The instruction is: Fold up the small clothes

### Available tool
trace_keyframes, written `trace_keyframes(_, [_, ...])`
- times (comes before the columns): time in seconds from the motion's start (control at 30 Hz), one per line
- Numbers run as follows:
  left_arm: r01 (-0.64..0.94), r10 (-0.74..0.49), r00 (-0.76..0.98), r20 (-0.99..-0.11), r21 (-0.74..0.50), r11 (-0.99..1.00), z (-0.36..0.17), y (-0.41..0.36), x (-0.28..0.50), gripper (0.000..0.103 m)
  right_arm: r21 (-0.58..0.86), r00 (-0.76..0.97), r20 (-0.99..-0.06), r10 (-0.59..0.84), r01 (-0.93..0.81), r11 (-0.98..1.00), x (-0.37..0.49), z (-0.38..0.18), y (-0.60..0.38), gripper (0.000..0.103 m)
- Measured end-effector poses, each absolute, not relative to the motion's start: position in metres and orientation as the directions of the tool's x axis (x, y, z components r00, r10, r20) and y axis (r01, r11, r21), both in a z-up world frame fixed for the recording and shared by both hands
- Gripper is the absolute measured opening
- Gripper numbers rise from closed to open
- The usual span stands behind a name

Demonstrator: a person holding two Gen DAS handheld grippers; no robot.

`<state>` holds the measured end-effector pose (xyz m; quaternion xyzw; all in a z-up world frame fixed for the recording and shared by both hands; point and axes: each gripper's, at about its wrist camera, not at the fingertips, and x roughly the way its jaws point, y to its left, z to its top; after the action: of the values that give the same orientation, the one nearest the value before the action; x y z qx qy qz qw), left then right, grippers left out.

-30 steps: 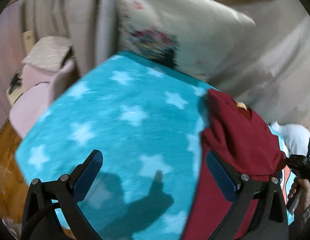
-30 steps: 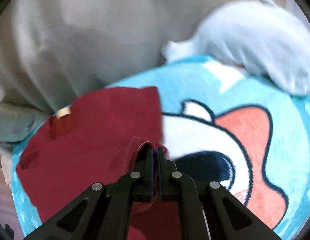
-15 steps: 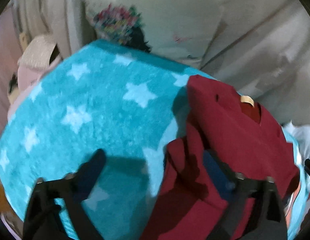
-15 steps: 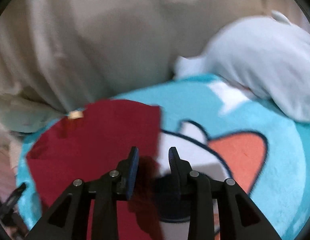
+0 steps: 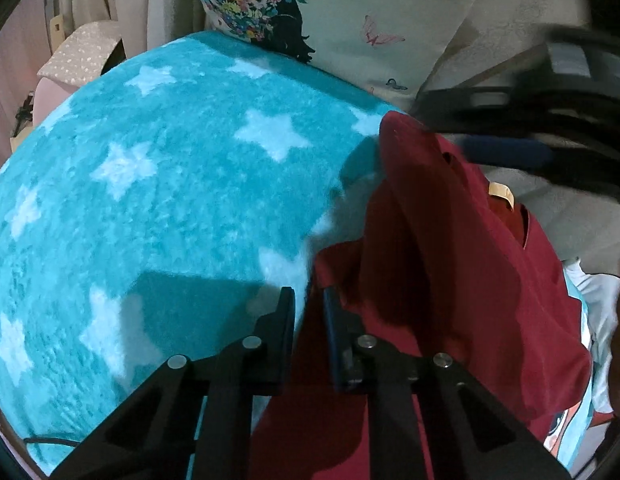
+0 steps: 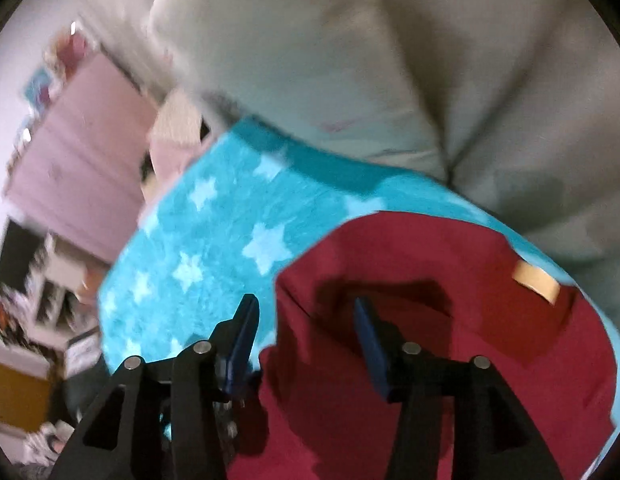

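Note:
A dark red shirt (image 5: 462, 264) lies partly folded on a turquoise star blanket (image 5: 150, 184), its tan neck label (image 5: 500, 194) at the far side. My left gripper (image 5: 308, 300) is nearly closed on the shirt's left edge, with red cloth between its pads. My right gripper (image 6: 306, 320) is open over the shirt's (image 6: 450, 340) left edge, with one finger (image 6: 246, 328) above the blanket (image 6: 214, 240) and the other over the cloth. It also shows blurred at the upper right of the left wrist view (image 5: 550, 92).
A floral pillow (image 5: 310, 12) and beige bedding (image 6: 350, 60) lie behind the blanket. A pink stool with a speckled top (image 5: 82, 56) stands at the far left. A pale cloth (image 5: 602, 304) lies at the right edge. Pink furniture (image 6: 78, 160) is off the bed.
My left gripper moved right and closed on the shirt's left edge. My right gripper let go of the shirt, opened wide and swung left over its far left part.

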<state>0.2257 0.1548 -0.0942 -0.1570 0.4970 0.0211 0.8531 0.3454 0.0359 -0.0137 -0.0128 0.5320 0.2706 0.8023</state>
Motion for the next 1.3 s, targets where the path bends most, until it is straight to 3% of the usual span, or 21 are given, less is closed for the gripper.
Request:
trace_keyframes(0.1, [-0.186,-0.119,0.513,-0.850,-0.246,0.951,-0.094,0.154,0.224,0.014,0.166,0.239,-0.915,0.326,-0.512,0.843,0.356,-0.038,0.060,0.050])
trace_keyframes(0.13, [-0.186,-0.122,0.514,-0.849,-0.249,0.950,-0.095,0.154,0.224,0.014,0.127,0.235,-0.929,0.286,-0.521,0.844,0.357,-0.044,0.064,0.017])
trace_keyframes(0.17, [-0.186,-0.126,0.516,-0.847,-0.255,0.949,-0.095,0.155,0.224,0.014,0.102,0.232,-0.938,0.257,-0.523,0.846,0.360,-0.047,0.065,0.009])
trace_keyframes(0.33, [-0.192,-0.125,0.508,-0.852,-0.254,0.948,-0.097,0.158,0.224,0.009,0.089,0.356,-0.903,0.239,-0.390,0.917,0.384,-0.033,0.032,0.009])
trace_keyframes(0.4, [-0.186,-0.115,0.504,-0.856,-0.238,0.953,-0.096,0.156,0.225,0.009,0.070,0.396,-0.896,0.203,-0.325,0.943,0.390,-0.040,0.020,0.014])
trace_keyframes(0.5, [-0.158,-0.110,0.497,-0.861,-0.214,0.964,-0.090,0.153,0.224,0.009,0.082,0.431,-0.879,0.203,-0.284,0.955,0.388,-0.046,-0.002,0.042])
trace_keyframes(0.63, [-0.134,-0.109,0.526,-0.844,-0.208,0.969,-0.071,0.157,0.216,0.010,0.274,0.460,-0.821,0.338,-0.203,0.940,0.361,-0.014,-0.063,0.045])
trace_keyframes(0.7, [-0.131,-0.108,0.543,-0.833,-0.211,0.969,-0.063,0.162,0.215,0.021,0.321,0.510,-0.788,0.346,-0.139,0.937,0.332,0.003,-0.113,0.053])
trace_keyframes(0.77, [-0.126,-0.112,0.563,-0.819,-0.218,0.968,-0.056,0.166,0.219,0.044,0.318,0.552,-0.781,0.292,-0.050,0.947,0.298,0.011,-0.170,0.057])
trace_keyframes(0.97, [-0.095,-0.123,0.577,-0.807,-0.216,0.972,-0.052,0.160,0.261,0.073,0.348,0.515,-0.837,0.185,0.240,0.906,0.202,-0.019,-0.303,0.057])
trace_keyframes(1.0, [-0.087,-0.116,0.575,-0.810,-0.201,0.976,-0.054,0.156,0.265,0.073,0.358,0.506,-0.842,0.189,0.262,0.896,0.194,-0.023,-0.312,0.057])
trace_keyframes(1.07, [-0.062,-0.099,0.544,-0.833,-0.158,0.985,-0.065,0.147,0.281,0.072,0.386,0.491,-0.846,0.205,0.301,0.872,0.178,-0.039,-0.322,0.057])
trace_keyframes(1.1, [-0.058,-0.092,0.521,-0.848,-0.142,0.988,-0.072,0.144,0.286,0.067,0.406,0.491,-0.842,0.223,0.306,0.861,0.176,-0.048,-0.321,0.057])
trace_keyframes(1.13, [-0.071,-0.072,0.491,-0.868,-0.122,0.990,-0.080,0.144,0.293,0.044,0.419,0.490,-0.840,0.235,0.308,0.854,0.176,-0.051,-0.325,0.057])
trace_keyframes(1.17, [-0.081,-0.076,0.467,-0.881,-0.128,0.988,-0.086,0.147,0.296,0.031,0.432,0.491,-0.836,0.246,0.313,0.846,0.175,-0.057,-0.322,0.057])
trace_keyframes(1.23, [-0.119,-0.126,0.463,-0.877,-0.203,0.972,-0.090,0.158,0.298,0.029,0.446,0.496,-0.829,0.258,0.307,0.841,0.180,-0.066,-0.315,0.057])
trace_keyframes(1.3, [-0.151,-0.085,0.477,-0.875,-0.177,0.973,-0.083,0.161,0.293,0.028,0.422,0.490,-0.840,0.235,0.316,0.850,0.183,-0.072,-0.312,0.057])
